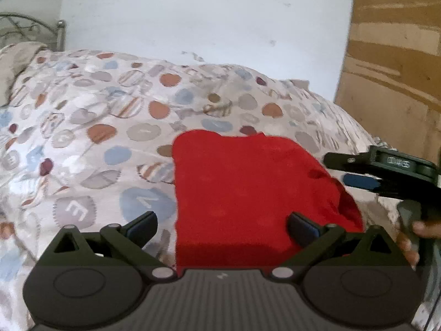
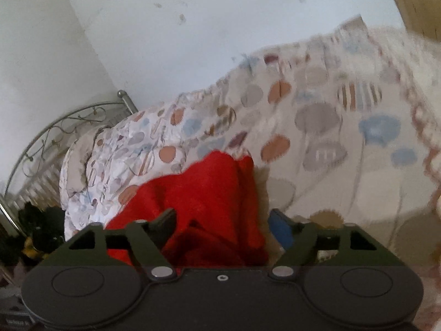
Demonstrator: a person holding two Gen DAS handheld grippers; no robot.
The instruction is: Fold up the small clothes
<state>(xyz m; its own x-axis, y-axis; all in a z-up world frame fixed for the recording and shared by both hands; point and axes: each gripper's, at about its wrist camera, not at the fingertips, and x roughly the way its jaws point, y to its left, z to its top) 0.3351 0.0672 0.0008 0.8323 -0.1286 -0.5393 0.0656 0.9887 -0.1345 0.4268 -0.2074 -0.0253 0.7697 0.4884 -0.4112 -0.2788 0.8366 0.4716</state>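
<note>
Both the left gripper (image 1: 222,224) and right gripper (image 2: 222,224) gape wide over the red garment (image 1: 248,193); pinching the bedspread (image 1: 82,110) beneath could drag it.

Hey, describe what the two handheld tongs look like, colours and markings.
Both tongs, left and right, are matte black plastic with round side discs, silver pivot pins and blue fingertip pads. The left body is ribbed with a small white logo; the right arm carries blurred white lettering.
</note>
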